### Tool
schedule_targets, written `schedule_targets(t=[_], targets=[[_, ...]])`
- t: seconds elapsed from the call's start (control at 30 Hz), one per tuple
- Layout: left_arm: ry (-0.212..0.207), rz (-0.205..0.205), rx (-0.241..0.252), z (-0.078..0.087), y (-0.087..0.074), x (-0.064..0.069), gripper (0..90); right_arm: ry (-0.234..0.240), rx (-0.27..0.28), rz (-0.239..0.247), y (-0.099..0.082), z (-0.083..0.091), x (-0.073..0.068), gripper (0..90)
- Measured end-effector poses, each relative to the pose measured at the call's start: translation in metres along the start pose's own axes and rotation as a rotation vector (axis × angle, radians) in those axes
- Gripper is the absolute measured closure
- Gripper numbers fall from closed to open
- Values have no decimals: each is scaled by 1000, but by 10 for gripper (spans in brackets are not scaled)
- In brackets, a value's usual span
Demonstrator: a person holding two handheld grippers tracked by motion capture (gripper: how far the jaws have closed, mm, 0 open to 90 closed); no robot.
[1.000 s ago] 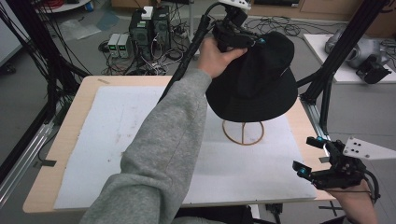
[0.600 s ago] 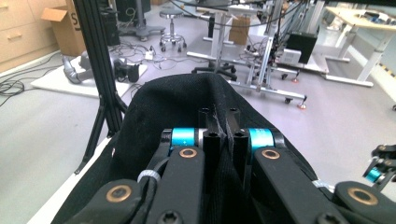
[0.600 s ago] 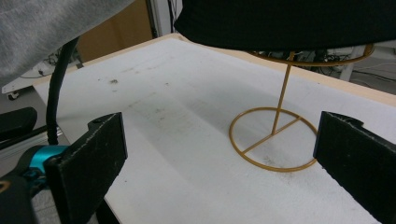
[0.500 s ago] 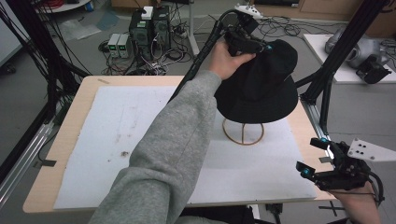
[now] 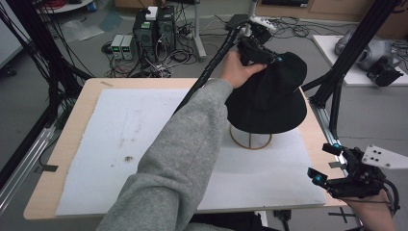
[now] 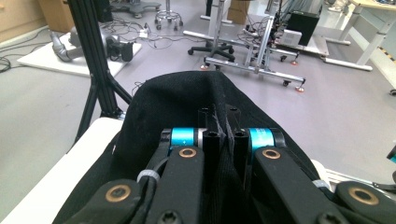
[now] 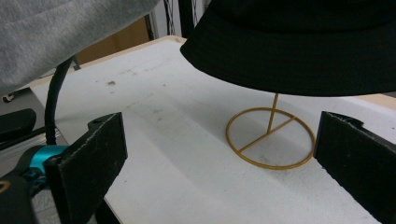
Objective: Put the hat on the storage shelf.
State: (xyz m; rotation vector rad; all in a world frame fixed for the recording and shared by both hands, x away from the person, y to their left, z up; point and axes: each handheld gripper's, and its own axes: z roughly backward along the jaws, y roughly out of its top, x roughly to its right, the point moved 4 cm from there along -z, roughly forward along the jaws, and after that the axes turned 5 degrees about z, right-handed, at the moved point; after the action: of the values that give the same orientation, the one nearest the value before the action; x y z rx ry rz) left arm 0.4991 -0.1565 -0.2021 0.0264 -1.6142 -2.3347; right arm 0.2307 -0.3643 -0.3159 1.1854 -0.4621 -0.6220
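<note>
A black bucket hat [image 5: 272,98] hangs over a gold wire stand [image 5: 250,139] at the right of the white mat. My left gripper [image 5: 269,57] is shut on a pinched fold of the hat's crown [image 6: 219,112], high above the table. In the right gripper view the hat's brim [image 7: 299,60] floats over the stand's round base [image 7: 270,138] and thin post. My right gripper [image 5: 327,163] stands open near the table's right front corner, nothing between its fingers [image 7: 91,158].
A white mat [image 5: 134,139] covers most of the wooden table [image 5: 82,101]. A grey sleeve [image 5: 173,163] crosses the middle of the mat. Black frame poles [image 5: 337,82] rise at the table's right edge. Computers and cables lie on the floor behind.
The left gripper has lifted and moved farther back and right with the hat's crown pinched in it. The right gripper has drifted slightly right near the front corner.
</note>
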Motion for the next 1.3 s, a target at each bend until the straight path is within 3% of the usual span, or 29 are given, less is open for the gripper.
schedule_targets(t=[0.2,0.5,0.63,0.83,0.9,0.93,1.1,1.3], targets=[[-1,-8,-46,-10,-9,0,873,-5,-4,1,-1,0,1,19],[3,14,-42,-10,-10,-2,808,-1,3,10,-1,-1,0,19],[4,33,-47,-7,-10,-5,672,0,1,15,-2,-2,1,19],[6,79,-60,3,-9,-6,397,7,-6,12,-2,-3,0,19],[23,81,-74,7,-8,-6,192,9,-12,11,-3,-4,-1,19],[32,83,-74,10,-8,-5,155,9,-12,15,-3,-5,-1,19],[39,87,-68,24,-4,-1,66,11,-18,16,-3,-8,-1,19],[51,61,-66,42,1,8,60,6,-14,19,-1,-8,-2,19]])
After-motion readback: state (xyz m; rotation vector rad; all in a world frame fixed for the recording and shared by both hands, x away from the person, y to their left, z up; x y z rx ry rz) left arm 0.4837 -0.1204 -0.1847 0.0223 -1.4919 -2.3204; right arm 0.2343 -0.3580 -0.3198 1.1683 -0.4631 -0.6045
